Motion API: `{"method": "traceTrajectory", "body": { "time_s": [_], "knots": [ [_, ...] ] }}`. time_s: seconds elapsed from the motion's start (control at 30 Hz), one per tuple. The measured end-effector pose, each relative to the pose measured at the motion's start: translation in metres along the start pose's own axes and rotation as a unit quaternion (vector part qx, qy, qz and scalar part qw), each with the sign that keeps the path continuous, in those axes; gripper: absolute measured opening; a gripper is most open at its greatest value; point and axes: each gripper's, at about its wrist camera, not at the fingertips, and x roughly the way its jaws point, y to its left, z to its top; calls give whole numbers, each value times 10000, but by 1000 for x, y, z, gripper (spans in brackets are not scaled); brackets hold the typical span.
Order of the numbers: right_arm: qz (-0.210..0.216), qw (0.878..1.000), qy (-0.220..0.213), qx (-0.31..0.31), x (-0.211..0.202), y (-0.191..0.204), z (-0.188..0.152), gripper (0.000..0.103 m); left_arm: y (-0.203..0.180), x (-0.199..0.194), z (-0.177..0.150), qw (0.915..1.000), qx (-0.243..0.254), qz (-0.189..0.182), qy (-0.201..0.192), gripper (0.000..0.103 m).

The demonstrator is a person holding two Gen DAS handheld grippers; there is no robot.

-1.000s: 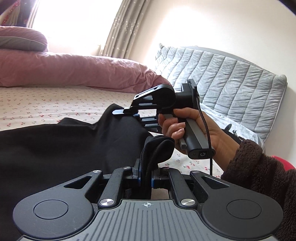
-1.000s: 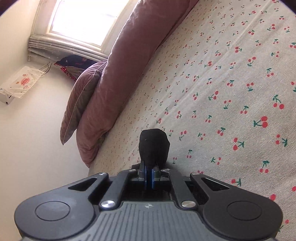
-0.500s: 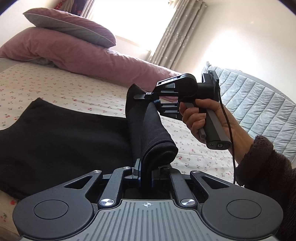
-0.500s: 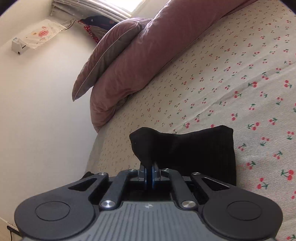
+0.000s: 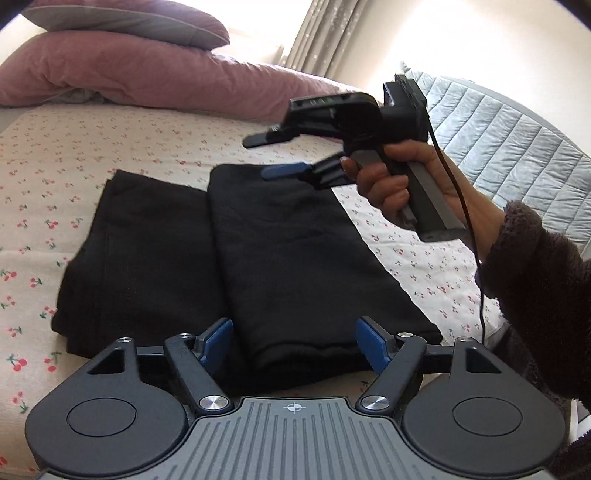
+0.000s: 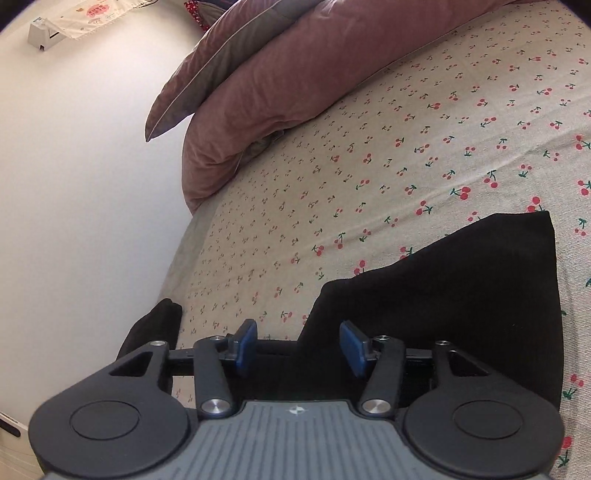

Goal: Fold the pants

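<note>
The black pants (image 5: 236,258) lie folded flat on the cherry-print bed sheet (image 5: 44,162), one layer laid over the other. My left gripper (image 5: 293,345) is open, its blue pads either side of the near folded edge, holding nothing. My right gripper (image 5: 273,155) shows in the left wrist view, open and lifted above the far edge of the pants. In the right wrist view my right gripper (image 6: 299,347) is open and empty, with the pants (image 6: 461,291) lying just beyond its pads on the sheet (image 6: 406,147).
A pink duvet (image 5: 147,81) and a pillow (image 5: 122,20) lie at the head of the bed. A grey quilted headboard (image 5: 498,147) stands at the right. A white wall (image 6: 74,184) runs along the bed's far side.
Both grippers were shut on the pants' raised edge. They have laid it down over the rest of the pants and opened, letting go. The right gripper has lifted off.
</note>
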Motion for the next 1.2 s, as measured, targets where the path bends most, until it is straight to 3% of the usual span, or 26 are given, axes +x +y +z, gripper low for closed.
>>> {"method": "traceTrajectory", "body": {
  "time_s": [0.13, 0.43, 0.6, 0.77, 0.83, 1.07, 1.2],
  "knots": [
    [-185, 9988, -84, -451, -24, 3, -11, 67, 11, 0, 11, 10000, -22, 32, -43, 75],
    [-578, 9871, -449, -1426, -79, -7, -60, 77, 40, 55, 58, 9974, -642, 26, 337, 70],
    [-805, 9768, -727, -1848, -90, -16, -80, 82, 55, 89, 69, 9939, -1018, 88, 425, 46],
    [-977, 9689, -756, -2144, -87, -26, -91, 83, 51, 106, 70, 9946, -887, 494, 227, 12],
    [-973, 9685, -686, -2188, -84, -31, -93, 84, 48, 106, 71, 9945, -857, 585, 168, 4],
    [-1078, 9614, -564, -2466, -76, -30, -99, 85, 37, 78, 77, 9954, -198, 935, -99, 3],
    [-1021, 9608, -541, -2522, -73, -27, -100, 86, 53, 55, 82, 9932, -232, 1126, -203, 3]
  ]
}}
